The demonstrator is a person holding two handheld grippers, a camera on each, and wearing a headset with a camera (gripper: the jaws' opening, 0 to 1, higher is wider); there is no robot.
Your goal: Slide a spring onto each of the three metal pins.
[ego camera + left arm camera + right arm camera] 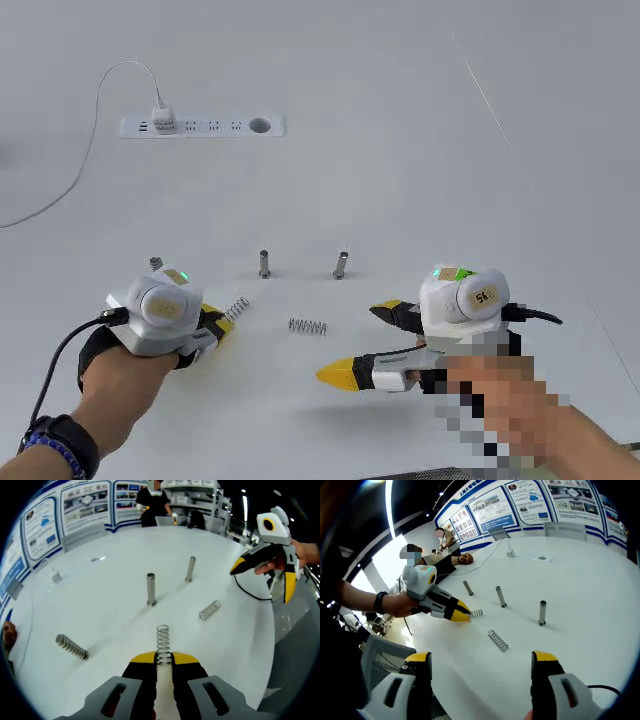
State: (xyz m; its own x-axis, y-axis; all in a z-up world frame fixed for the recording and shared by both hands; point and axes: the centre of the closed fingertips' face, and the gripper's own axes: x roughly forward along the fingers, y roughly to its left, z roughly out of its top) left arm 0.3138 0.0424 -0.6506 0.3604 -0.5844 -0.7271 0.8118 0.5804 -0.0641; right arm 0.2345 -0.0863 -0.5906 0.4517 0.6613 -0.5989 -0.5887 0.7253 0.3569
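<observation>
I've got the head view high, looking forward and down over the white table. Left gripper view sits low and close to the tabletop, angled inward across the middle pin; right gripper view angles back across it. All three catch the loose spring.

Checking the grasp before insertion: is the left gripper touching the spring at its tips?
Touching. The left gripper view shows the left gripper shut on the spring, whose near end sits pinched between the yellow tips.
</observation>
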